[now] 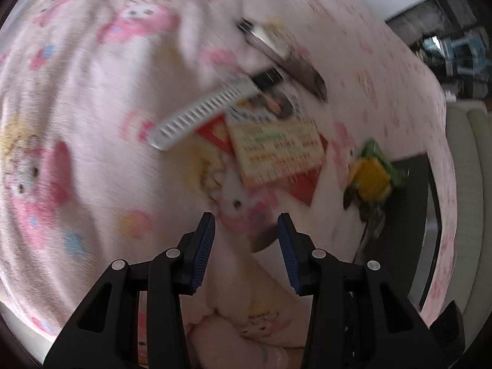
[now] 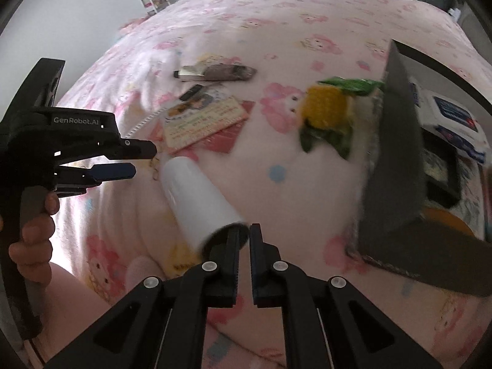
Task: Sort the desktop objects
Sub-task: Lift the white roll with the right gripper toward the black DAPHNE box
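The right gripper (image 2: 244, 240) pinches the dark rim of a white plastic cup (image 2: 196, 196), its fingers nearly closed, above the near edge of the pink cartoon-print blanket (image 2: 276, 15). This looks like the carrying step; next it needs moving into the dark grey felt box (image 2: 396, 153) at the right edge. The left gripper (image 1: 246, 230) hangs half-open and empty.

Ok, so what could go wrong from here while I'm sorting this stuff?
1. The right gripper meets the white tube only at its open rim; the grip isn't clear, and the round tube could slip or roll on the soft blanket.
2. The grey box has a tall wall close on the right; a swing towards it might knock it.
3. The left gripper hovers open near the tube's far end, so the two grippers could collide.
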